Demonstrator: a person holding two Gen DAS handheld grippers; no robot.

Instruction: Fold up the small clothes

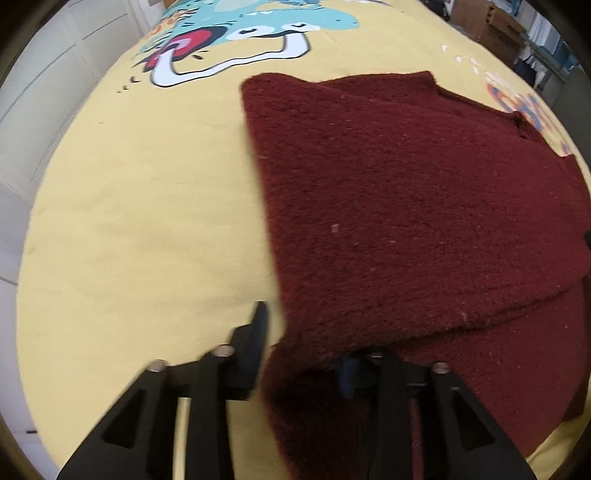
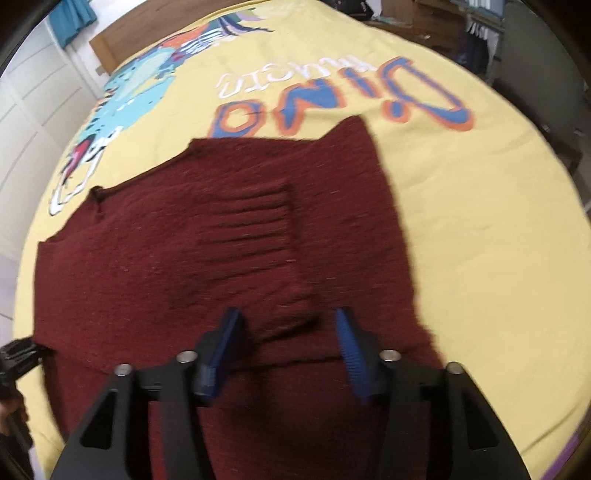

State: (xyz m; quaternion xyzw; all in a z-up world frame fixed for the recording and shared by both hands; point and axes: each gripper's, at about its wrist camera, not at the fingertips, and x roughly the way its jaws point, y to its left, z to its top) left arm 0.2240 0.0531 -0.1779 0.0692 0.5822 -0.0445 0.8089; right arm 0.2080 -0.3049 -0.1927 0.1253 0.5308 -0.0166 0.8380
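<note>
A dark red knitted sweater (image 1: 406, 206) lies folded on a yellow bedspread (image 1: 147, 221). In the left wrist view my left gripper (image 1: 303, 339) is open at the sweater's near left edge; the cloth drapes over its right finger, and its left finger (image 1: 255, 332) lies on the spread. In the right wrist view the sweater (image 2: 184, 240) shows a ribbed sleeve cuff (image 2: 255, 225) folded across its body. My right gripper (image 2: 288, 339) is open over the sweater, its blue pads (image 2: 349, 347) on either side of the sleeve's end. The left gripper shows at the far left edge (image 2: 18, 354).
The bedspread (image 2: 461, 203) has a cartoon dinosaur print (image 1: 258, 22) and large blue-orange lettering (image 2: 332, 99). White wardrobe doors (image 1: 44, 74) stand to the left. Cardboard boxes and clutter (image 1: 491, 26) stand beyond the bed's far right. A wooden headboard (image 2: 110, 48) is at the back.
</note>
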